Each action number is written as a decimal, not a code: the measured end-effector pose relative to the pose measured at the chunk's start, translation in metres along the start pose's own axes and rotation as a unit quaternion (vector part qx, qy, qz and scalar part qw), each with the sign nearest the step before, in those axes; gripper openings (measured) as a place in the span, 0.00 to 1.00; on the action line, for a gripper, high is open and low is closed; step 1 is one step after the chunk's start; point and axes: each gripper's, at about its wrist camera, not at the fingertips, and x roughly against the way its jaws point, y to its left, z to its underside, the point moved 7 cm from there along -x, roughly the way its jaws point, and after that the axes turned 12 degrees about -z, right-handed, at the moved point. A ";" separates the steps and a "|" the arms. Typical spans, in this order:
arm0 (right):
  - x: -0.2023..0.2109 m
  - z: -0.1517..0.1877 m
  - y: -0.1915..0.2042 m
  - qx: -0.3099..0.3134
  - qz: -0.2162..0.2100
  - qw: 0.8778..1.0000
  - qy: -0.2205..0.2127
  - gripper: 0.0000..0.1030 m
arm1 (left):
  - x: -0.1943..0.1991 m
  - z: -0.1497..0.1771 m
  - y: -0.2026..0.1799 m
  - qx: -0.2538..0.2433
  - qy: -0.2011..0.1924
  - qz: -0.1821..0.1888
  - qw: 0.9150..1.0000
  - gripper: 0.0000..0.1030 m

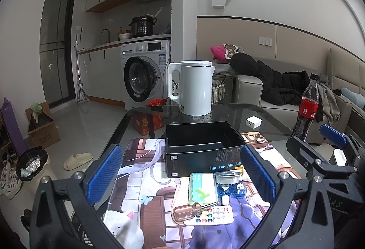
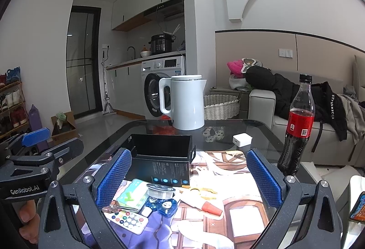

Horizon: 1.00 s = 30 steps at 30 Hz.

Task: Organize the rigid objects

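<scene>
An open black box (image 1: 203, 146) (image 2: 160, 157) stands on a printed mat on the glass table. In front of it lie a green-and-white card pack (image 1: 203, 188) (image 2: 133, 195), a spool (image 1: 227, 177) (image 2: 160, 190), blue trinkets (image 1: 230, 188) (image 2: 166, 205), a brown-handled screwdriver (image 1: 189, 210), a white remote (image 1: 211, 216) (image 2: 127, 220) and an orange-capped tube (image 2: 202, 202). My left gripper (image 1: 182, 177) is open and empty above these items. My right gripper (image 2: 188, 180) is open and empty, beside the left one (image 2: 36, 148).
A white kettle (image 1: 194, 87) (image 2: 186, 102) stands at the table's far edge. A cola bottle (image 1: 308, 107) (image 2: 297, 125) stands at the right, a white charger (image 1: 253, 122) (image 2: 241, 139) lies behind the box. A sofa with clothes is beyond the table.
</scene>
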 end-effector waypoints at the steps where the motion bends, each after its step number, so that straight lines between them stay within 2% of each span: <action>1: 0.000 0.000 0.000 0.000 0.000 1.000 0.000 1.00 | 0.000 0.000 0.000 0.000 0.000 0.000 1.000 1.00; 25: -0.001 0.002 0.001 0.003 -0.005 1.000 0.002 1.00 | -0.002 -0.001 0.003 0.002 0.000 -0.007 1.000 1.00; 30: -0.001 0.002 0.001 0.003 -0.005 1.000 0.001 1.00 | -0.006 -0.002 -0.001 -0.012 0.011 -0.011 1.000 1.00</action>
